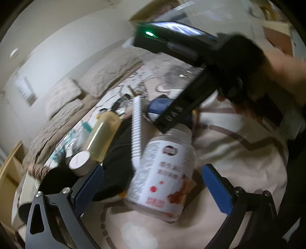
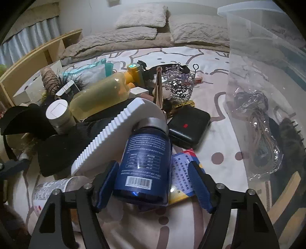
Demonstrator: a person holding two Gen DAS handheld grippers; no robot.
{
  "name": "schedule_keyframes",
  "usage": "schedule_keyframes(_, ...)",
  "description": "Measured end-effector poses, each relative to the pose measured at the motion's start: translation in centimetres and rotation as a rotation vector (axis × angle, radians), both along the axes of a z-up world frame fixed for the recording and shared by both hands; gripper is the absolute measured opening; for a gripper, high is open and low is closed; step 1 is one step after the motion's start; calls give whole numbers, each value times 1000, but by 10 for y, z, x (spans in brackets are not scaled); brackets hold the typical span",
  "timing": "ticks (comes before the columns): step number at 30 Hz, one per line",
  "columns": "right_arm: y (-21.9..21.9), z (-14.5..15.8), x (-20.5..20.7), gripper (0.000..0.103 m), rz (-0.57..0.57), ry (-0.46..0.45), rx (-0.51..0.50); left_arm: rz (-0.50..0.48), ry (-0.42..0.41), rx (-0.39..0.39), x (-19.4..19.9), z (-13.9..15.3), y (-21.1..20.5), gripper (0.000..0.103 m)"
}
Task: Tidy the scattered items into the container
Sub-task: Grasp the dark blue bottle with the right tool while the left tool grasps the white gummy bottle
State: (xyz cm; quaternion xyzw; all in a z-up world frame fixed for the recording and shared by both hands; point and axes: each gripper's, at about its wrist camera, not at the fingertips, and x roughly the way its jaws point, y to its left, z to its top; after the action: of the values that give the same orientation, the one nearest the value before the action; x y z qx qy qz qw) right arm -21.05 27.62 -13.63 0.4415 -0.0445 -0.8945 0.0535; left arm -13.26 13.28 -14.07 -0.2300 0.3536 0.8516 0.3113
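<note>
In the right wrist view my right gripper (image 2: pixel 153 166) is open around a dark blue bottle (image 2: pixel 143 159) lying on the bed. The left pad is against the bottle and the right pad stands clear of it. The clear plastic container (image 2: pixel 248 57) is on the right, holding a bag of cables (image 2: pixel 258 124) and a hairbrush (image 2: pixel 290 138). In the blurred left wrist view my left gripper (image 1: pixel 153 168) is wide open, with a white red-labelled bottle (image 1: pixel 164 176) lying between its fingers, untouched. Beyond it a gloved hand (image 1: pixel 244 63) holds the other tool over the blue bottle (image 1: pixel 158 107).
Clutter lies on the printed bedsheet (image 2: pixel 220 95): a yellow bottle (image 2: pixel 99 95), a white ribbed piece (image 2: pixel 114 134), a black case (image 2: pixel 189 126), a white cylinder (image 2: pixel 57 115), a tiara (image 2: pixel 177 82) and a colourful card (image 2: pixel 183 172). Pillows (image 2: pixel 143 17) lie behind and a wooden shelf (image 2: pixel 38 55) stands on the left.
</note>
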Motion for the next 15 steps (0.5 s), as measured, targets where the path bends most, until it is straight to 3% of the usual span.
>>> schedule_keyframes(1,0,0,0,54,2,2,-9,-19,-3,-12,-1,-2,2,103)
schedule_keyframes(3,0,-1,-2,53,0,6,-4,-57,-19,-40,-3,-6,5,102)
schedule_keyframes(7,0,-4,-4,53,5,5,-1,-91,-75,-68,-13,-15,10,84)
schedule_keyframes(9,0,-5,-6,53,9,5,-2,-80,-77,-75,-17,-19,11,81)
schedule_keyframes(11,2,-5,-6,53,12,10,-9,-56,-67,-60,-18,-18,9,75)
schedule_keyframes(15,6,-4,-1,53,12,15,-49,5,-113,15,-19,-10,-1,75)
